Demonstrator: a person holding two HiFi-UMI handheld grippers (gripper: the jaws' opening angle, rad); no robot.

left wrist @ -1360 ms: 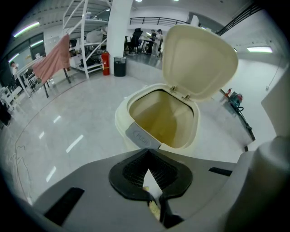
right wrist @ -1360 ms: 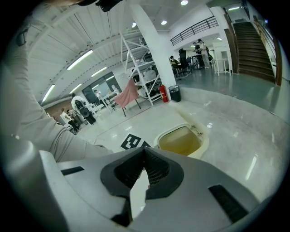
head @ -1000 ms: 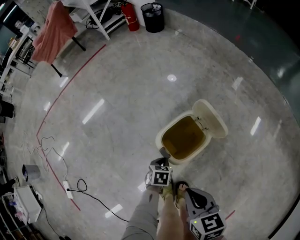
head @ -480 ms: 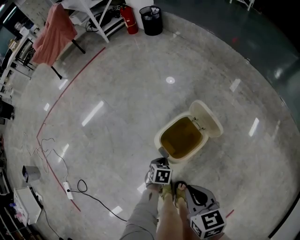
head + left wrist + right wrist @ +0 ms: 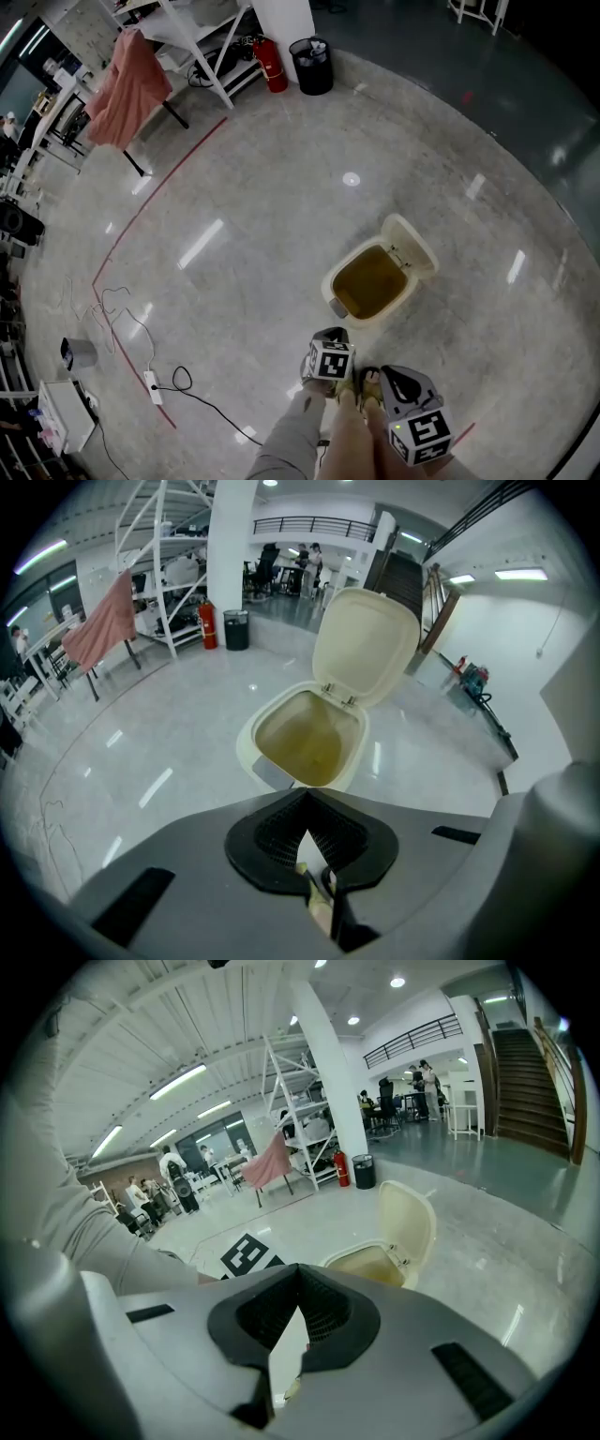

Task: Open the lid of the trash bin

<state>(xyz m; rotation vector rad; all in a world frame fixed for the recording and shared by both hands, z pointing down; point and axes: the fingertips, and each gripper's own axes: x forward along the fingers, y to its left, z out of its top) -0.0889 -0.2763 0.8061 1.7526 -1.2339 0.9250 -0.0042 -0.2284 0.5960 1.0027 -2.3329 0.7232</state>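
The lid of the bin already stands upright on its hinge, so I judge the opening step as done. The bin is on the floor in front of me, well apart from both grippers. My left gripper has its fingers closed together with nothing between them. My right gripper is the same, closed and empty. Both hang near my body. The next move, I think, calls only for holding clear of the bin, so the lid does not fall.

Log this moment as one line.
bin: lid open | left gripper: jaws shut, empty | right gripper: jaws shut, empty | both apart from bin
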